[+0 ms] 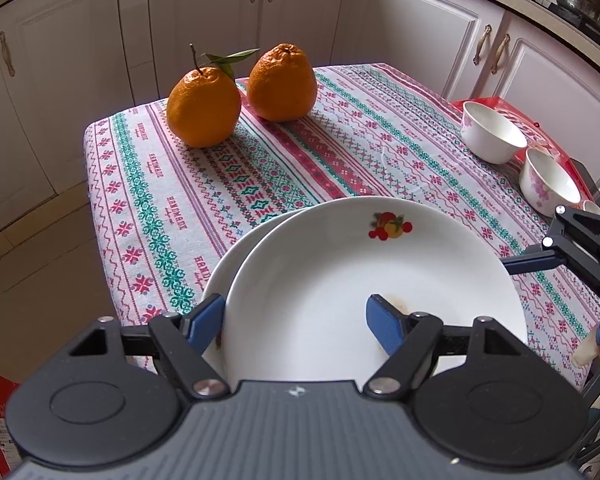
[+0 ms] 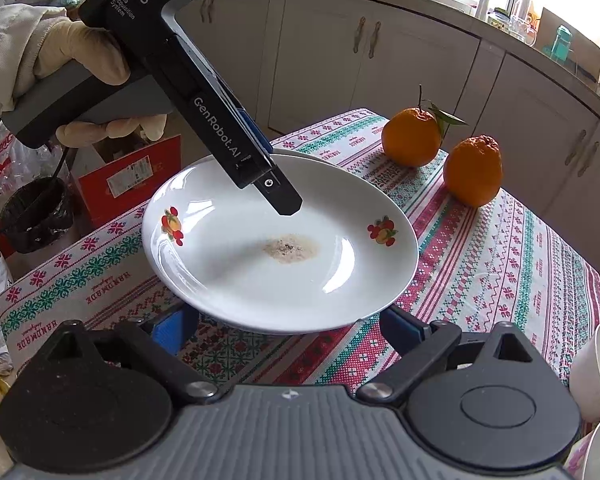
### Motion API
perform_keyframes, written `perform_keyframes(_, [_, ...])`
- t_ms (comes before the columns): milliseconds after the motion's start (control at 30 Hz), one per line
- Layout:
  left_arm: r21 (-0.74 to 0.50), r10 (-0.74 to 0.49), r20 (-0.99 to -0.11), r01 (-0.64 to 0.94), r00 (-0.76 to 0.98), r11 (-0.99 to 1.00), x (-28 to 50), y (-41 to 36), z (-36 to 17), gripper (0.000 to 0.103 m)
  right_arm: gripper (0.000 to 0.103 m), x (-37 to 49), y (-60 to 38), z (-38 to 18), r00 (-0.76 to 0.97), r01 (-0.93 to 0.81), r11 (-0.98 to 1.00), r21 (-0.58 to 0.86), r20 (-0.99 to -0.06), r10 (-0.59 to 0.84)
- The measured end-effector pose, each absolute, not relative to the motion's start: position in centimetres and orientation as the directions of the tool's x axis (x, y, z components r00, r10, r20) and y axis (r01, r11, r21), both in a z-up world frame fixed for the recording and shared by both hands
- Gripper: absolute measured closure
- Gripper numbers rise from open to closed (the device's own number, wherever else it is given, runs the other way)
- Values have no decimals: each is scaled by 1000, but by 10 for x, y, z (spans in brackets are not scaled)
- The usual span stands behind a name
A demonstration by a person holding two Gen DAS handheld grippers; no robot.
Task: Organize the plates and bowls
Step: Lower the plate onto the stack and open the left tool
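Note:
Two white plates lie stacked on the patterned tablecloth (image 1: 340, 140). The upper plate (image 1: 340, 280) (image 2: 260, 280) has fruit decals and a brownish stain (image 2: 290, 248) in its middle. The lower plate (image 1: 220, 272) (image 2: 302, 155) peeks out on one side. My left gripper (image 1: 296, 304) (image 2: 278, 180) is open and straddles the upper plate's rim, one finger inside the dish and one outside, with neither pad pressing. My right gripper (image 2: 288, 320) (image 1: 556, 300) is open wide at the opposite rim, and the plate's edge hides its fingertips. Two small flowered bowls (image 1: 492, 132) (image 1: 548, 188) stand at the table's right edge.
Two oranges (image 1: 204, 108) (image 1: 282, 82) sit at the far side of the table. A gloved hand (image 2: 80, 52) holds the left gripper. A red box (image 2: 128, 176) and a black bin (image 2: 36, 216) stand on the floor beside the table. White cabinets (image 1: 204, 0) surround it.

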State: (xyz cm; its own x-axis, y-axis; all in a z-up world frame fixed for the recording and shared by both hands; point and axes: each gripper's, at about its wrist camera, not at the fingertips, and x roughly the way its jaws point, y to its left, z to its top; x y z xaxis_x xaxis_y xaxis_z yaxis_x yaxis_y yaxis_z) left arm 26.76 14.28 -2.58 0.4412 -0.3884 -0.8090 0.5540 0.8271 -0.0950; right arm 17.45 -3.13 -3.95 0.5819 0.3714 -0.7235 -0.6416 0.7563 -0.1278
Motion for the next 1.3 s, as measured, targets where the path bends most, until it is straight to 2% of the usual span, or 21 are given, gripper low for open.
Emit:
perform_keyframes(867, [-24,-344,-778,522,526,853,257,143,-16,18,0,157,-54,-28,630,-596,791,-138,-692,354])
perform_keyframes(1000, [-6,-362,-734,528,574,849,238,134,0,17,0,153,-65,-23,653,-569,810,-144,-678,338])
perform_keyframes(1300, [6,-445,-628,575,639,818,188,97,44,4,0,130,-119,-7,726,-458,877,-142,-629,277])
